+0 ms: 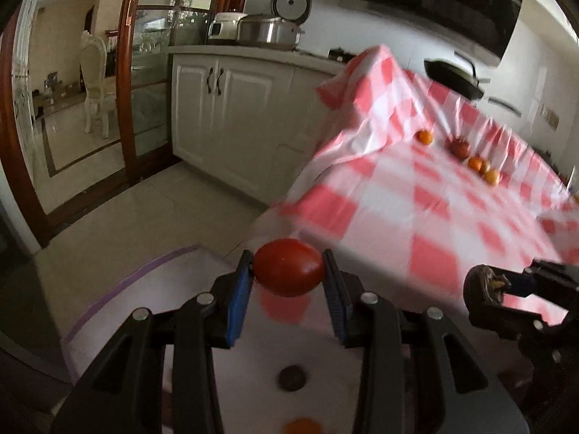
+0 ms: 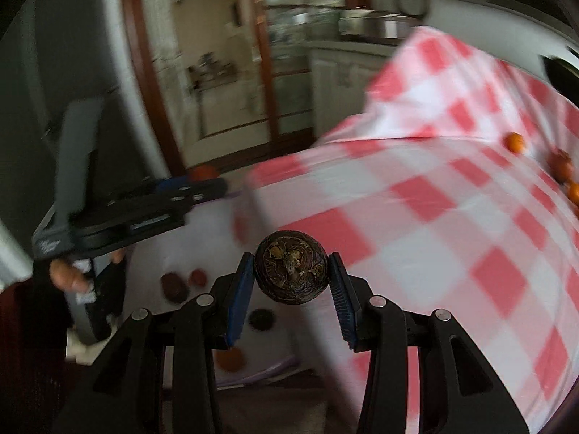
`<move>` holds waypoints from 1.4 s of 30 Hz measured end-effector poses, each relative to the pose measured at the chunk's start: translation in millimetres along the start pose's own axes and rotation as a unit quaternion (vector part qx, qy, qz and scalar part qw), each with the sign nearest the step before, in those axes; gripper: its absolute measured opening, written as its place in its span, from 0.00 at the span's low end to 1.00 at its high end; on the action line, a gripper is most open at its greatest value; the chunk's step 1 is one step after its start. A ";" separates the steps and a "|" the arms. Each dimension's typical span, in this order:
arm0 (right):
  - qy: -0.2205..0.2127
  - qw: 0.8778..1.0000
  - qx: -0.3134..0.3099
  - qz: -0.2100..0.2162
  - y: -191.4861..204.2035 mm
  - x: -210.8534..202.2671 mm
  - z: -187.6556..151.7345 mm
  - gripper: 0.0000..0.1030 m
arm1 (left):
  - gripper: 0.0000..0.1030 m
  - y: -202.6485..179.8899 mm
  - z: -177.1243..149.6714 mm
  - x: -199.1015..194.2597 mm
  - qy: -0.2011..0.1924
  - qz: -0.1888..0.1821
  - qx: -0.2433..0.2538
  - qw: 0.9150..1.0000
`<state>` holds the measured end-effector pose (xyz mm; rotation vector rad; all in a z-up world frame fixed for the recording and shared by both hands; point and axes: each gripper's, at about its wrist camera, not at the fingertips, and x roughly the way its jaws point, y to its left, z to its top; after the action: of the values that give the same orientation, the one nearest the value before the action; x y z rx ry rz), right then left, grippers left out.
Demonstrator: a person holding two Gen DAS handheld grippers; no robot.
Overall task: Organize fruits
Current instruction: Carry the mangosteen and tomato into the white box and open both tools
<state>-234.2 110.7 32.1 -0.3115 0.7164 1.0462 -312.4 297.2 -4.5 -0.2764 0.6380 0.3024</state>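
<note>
My left gripper (image 1: 288,271) is shut on a red tomato (image 1: 288,267) and holds it above a clear bin (image 1: 119,289) at the table's near left edge. My right gripper (image 2: 291,275) is shut on a dark brown round fruit (image 2: 291,266), held above the same bin (image 2: 213,231); it shows at the right of the left wrist view (image 1: 483,285). The left gripper (image 2: 195,181) with the tomato shows in the right wrist view. Inside the bin lie a dark fruit (image 1: 291,378), an orange (image 1: 302,426) and small red fruits (image 2: 198,277).
A pink-and-white checked cloth (image 1: 427,209) covers the table. Oranges (image 1: 424,136) and a red fruit (image 1: 459,147) lie at its far side. White cabinets (image 1: 231,108), a rice cooker (image 1: 291,1), a pot (image 1: 269,30) and a glass sliding door (image 1: 144,72) stand beyond.
</note>
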 end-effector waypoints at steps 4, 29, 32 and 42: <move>0.039 0.997 -0.060 0.031 41.3 26.4 -10.7 0.41 | 0.37 11.8 -18.8 13.1 0.041 0.032 0.027 0.998; 0.308 0.931 -0.194 0.001 107.1 171.8 -77.8 0.41 | 0.38 78.9 -101.7 132.0 0.291 0.134 -0.042 0.946; 0.311 0.932 -0.188 -0.001 106.6 172.2 -77.6 0.42 | 0.38 80.1 -100.4 131.4 0.291 0.135 -0.042 0.946; 0.275 0.945 -0.180 -0.002 107.8 151.5 -69.6 0.65 | 0.79 78.6 -87.4 120.0 0.254 0.155 -0.049 0.953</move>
<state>-309.0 226.8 -110.6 -0.9469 1.0187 1.0931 -296.1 362.4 -158.4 -0.3545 1.1823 0.5740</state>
